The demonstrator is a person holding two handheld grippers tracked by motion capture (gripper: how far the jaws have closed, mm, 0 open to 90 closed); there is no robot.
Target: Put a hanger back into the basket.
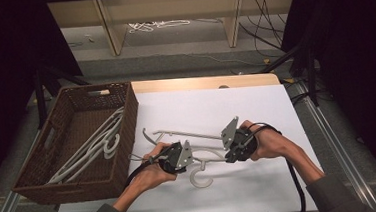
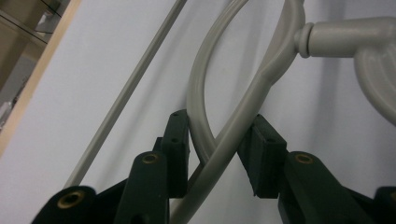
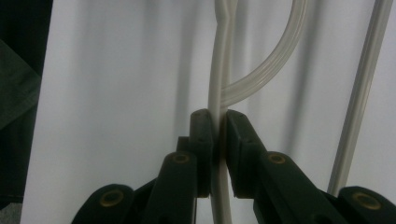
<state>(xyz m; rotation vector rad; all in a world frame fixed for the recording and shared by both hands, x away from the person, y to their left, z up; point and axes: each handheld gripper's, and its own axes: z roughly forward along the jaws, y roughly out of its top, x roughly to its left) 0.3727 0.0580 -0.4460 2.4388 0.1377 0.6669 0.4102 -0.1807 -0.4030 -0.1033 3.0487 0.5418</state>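
Note:
A white plastic hanger (image 1: 198, 134) lies on the white table top, its hook (image 1: 199, 178) towards the near edge. My left gripper (image 1: 193, 158) comes at it from the left. In the left gripper view the hanger (image 2: 275, 60) crosses between the jaws of the left gripper (image 2: 217, 144), and both pads press on its crossing arms. My right gripper (image 1: 226, 155) meets the hanger from the right. In the right gripper view the right gripper (image 3: 218, 126) is shut on a thin arm of the hanger (image 3: 223, 56).
A brown wicker basket (image 1: 129, 115) stands at the table's left and holds several white hangers (image 1: 96, 145). The white table top (image 1: 256, 106) stretches behind and to the right of the hands. Cables lie on the floor beyond the table.

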